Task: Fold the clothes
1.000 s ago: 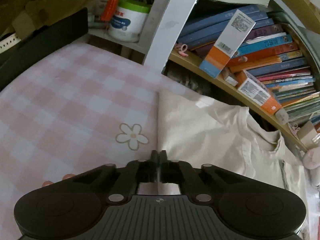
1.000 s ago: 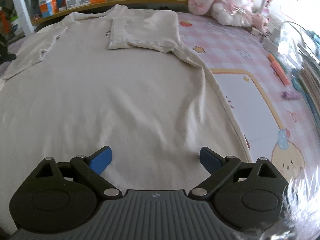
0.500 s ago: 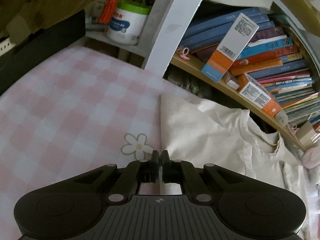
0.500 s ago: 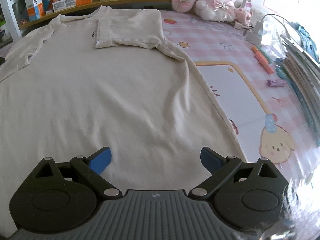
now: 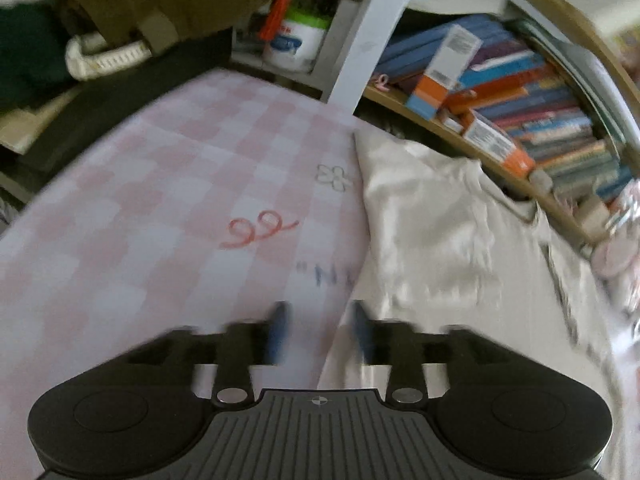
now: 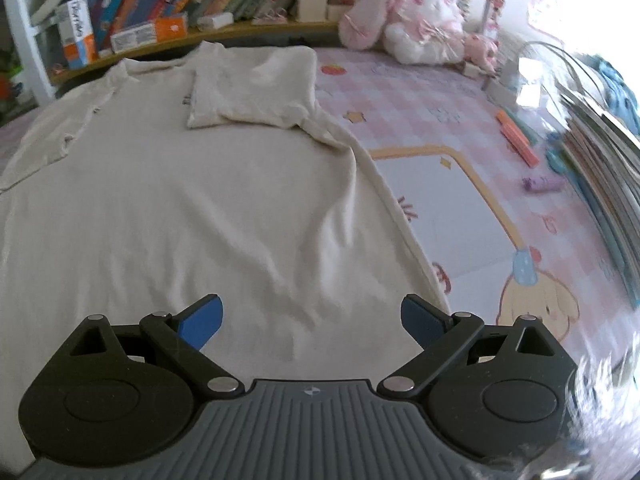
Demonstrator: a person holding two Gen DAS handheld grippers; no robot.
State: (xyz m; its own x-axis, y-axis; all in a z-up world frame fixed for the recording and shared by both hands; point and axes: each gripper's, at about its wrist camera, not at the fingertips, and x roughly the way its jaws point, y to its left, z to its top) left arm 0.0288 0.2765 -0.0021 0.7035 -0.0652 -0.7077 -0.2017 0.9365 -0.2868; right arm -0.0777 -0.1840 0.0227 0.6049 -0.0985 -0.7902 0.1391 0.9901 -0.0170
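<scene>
— Since a second ago the left gripper has let go: its fingers, then pressed together at the cream shirt edge, now stand apart, blurred.

— And the right gripper?

— Spread wide as before, over the shirt's lower part.

— Where's the shirt?

— Flat on the pink checked sheet, collar toward the bookshelf, one sleeve folded inward.

place: home, child's bedroom | evidence: pink checked cartoon bedsheet; plush toys and crammed bookshelf beyond the right gripper; cream shirt spread on it
</scene>
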